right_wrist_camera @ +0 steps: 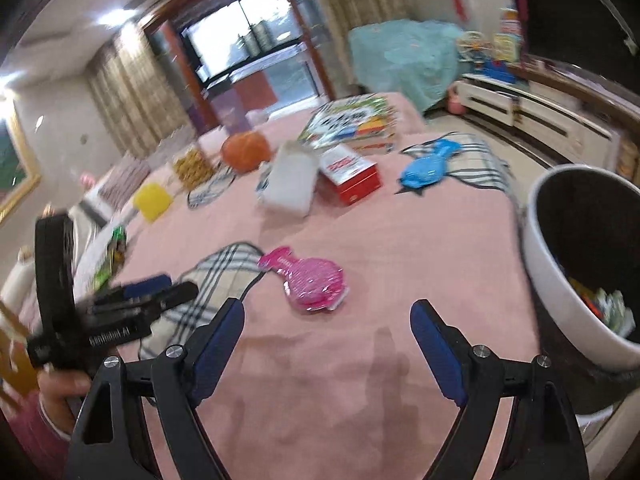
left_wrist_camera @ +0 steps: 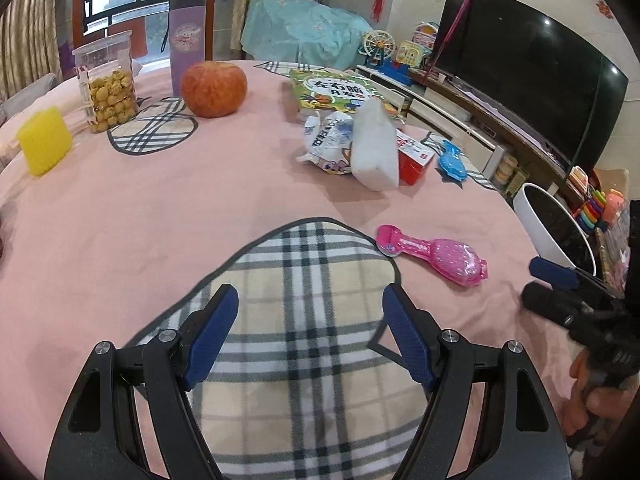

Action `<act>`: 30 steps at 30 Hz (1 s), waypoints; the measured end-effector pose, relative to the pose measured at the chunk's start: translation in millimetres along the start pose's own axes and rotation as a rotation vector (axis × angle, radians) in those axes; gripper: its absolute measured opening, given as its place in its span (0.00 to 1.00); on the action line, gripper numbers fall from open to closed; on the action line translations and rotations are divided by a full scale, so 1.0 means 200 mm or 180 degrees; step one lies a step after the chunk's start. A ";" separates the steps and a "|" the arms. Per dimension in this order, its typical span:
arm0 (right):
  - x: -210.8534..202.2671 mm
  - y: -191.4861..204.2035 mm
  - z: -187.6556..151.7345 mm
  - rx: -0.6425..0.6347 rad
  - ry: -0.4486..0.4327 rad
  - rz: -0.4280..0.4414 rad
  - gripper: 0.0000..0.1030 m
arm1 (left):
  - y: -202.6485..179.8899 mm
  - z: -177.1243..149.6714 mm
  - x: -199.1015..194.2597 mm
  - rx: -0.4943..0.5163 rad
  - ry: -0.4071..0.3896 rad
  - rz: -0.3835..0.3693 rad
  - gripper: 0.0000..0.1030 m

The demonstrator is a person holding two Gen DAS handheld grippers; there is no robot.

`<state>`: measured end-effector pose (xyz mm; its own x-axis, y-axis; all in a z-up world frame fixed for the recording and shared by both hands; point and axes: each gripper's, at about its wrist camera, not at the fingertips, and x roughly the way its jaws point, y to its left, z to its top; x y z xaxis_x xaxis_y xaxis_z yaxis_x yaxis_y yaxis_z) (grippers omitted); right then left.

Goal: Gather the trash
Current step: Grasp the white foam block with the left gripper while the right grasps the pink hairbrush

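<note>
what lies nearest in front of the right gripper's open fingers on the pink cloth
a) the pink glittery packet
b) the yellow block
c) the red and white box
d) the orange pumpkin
a: in the right wrist view the pink glittery packet lies just ahead of the right gripper, whose jaws stand open and empty, while the other things sit farther back on the table.

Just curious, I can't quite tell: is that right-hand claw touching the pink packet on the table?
Apart. The right wrist view shows the right gripper open, with bare pink tablecloth between its fingertips and the pink packet.
</note>
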<state>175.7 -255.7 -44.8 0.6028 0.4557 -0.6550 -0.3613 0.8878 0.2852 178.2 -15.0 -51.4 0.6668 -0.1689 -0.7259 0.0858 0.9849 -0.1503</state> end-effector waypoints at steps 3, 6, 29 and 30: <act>0.07 0.05 0.01 -0.0272 0.0101 0.0015 0.84 | 0.02 0.03 0.02 -0.0004 0.0028 -0.0034 0.74; 0.14 0.10 0.03 -0.0538 0.0195 -0.0059 0.83 | 0.02 0.08 0.06 0.0005 0.0064 -0.0092 0.74; 0.09 -0.20 -0.04 0.0189 0.0207 -0.0510 0.48 | -0.25 0.42 0.49 0.0053 0.0133 -0.0300 0.54; 0.09 -0.20 -0.04 0.0179 0.0204 -0.0512 0.48 | -0.26 0.42 0.49 0.0054 0.0162 -0.0325 0.38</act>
<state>196.1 -283.3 -73.3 0.6024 0.3042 -0.7380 -0.2224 0.9519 0.2107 301.9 -79.0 -59.3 0.6155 -0.2695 -0.7406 0.1641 0.9629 -0.2140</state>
